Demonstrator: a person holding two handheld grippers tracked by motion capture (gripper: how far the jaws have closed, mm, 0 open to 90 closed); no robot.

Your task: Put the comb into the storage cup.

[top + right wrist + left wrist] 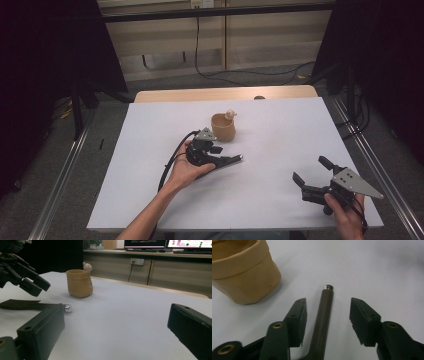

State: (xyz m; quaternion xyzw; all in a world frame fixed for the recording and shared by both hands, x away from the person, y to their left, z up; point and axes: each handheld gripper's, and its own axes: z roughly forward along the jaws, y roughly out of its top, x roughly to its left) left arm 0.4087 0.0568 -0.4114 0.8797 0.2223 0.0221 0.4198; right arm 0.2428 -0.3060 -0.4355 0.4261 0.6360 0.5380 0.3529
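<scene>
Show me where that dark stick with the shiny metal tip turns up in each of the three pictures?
High view: the dark stick lies mid-table, below the left gripper.
Left gripper view: bottom centre, between the open jaws, untouched.
Right gripper view: far left, flat on the white table.
Shared landmark: the tan cup, just beyond its tip.

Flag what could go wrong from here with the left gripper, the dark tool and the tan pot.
The left gripper stands open astride the dark tool, which lies on the table; dropping a little, a pad could nudge or roll it. The tan pot stands close beside that gripper, so a sideways swing might tip it, along with the small figure on its rim.
</scene>
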